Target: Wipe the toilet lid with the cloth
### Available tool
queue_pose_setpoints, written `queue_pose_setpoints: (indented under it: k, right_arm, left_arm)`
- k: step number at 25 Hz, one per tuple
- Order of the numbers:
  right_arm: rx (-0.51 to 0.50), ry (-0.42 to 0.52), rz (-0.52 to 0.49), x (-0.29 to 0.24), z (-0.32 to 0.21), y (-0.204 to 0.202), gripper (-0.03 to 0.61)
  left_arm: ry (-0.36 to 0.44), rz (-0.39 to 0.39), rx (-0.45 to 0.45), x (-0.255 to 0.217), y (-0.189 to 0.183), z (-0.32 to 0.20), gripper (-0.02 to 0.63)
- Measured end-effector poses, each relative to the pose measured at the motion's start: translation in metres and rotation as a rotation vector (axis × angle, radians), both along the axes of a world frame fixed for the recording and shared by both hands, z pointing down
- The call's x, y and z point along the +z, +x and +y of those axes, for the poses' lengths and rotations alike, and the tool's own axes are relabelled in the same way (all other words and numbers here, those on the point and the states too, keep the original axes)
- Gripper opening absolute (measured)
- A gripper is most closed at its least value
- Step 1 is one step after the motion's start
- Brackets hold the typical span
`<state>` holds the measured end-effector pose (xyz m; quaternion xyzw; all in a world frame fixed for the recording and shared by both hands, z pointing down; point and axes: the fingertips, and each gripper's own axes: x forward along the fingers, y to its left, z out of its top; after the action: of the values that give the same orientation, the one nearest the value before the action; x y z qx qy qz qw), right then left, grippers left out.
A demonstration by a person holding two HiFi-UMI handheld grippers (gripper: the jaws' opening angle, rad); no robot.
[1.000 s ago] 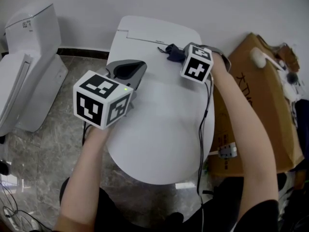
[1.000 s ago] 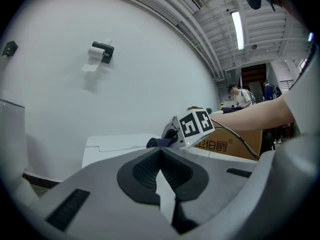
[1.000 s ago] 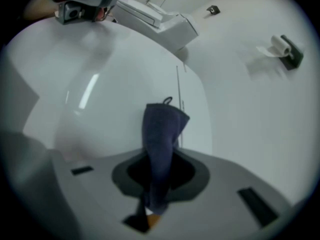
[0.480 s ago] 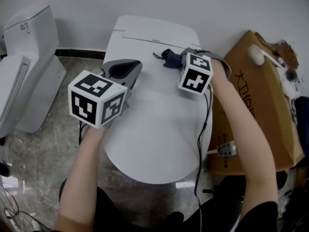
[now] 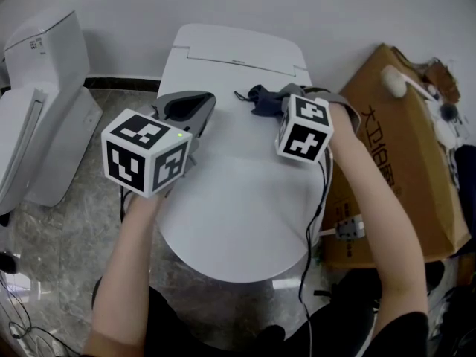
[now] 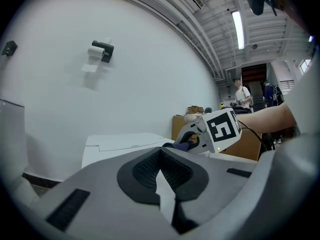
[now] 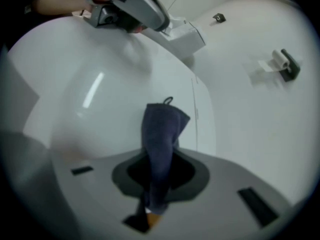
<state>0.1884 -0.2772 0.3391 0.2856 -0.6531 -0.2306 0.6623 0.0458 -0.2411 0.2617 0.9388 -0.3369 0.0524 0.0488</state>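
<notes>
The white toilet lid (image 5: pixel 238 192) lies closed below me, its rear hinge part against the wall. A dark blue cloth (image 5: pixel 262 99) rests on the lid's far right, and my right gripper (image 5: pixel 277 104) is shut on it. In the right gripper view the cloth (image 7: pixel 161 139) hangs out between the jaws and trails over the lid (image 7: pixel 90 94). My left gripper (image 5: pixel 186 108) sits shut and empty at the lid's left rim. From the left gripper view, the right gripper (image 6: pixel 192 140) and the cloth (image 6: pixel 180 143) show beyond the shut jaws.
A second white toilet (image 5: pixel 41 103) stands to the left on the marble floor. A brown cardboard box (image 5: pixel 401 162) with oddments on top stands close to the right. A cable (image 5: pixel 316 207) hangs from my right gripper. A toilet-paper holder (image 6: pixel 100 51) hangs on the wall.
My right gripper has drawn the cloth back toward me and slightly right across the lid. The left gripper shifted a little left and nearer.
</notes>
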Motion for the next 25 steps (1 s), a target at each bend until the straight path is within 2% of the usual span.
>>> queue_pose_setpoints:
  k: [25]
  right_arm:
    - [-0.038, -0.021, -0.002, 0.004, 0.071, -0.011, 0.064]
  left_arm:
    - [-0.004, -0.003, 0.003, 0.001, 0.002, 0.001, 0.014]
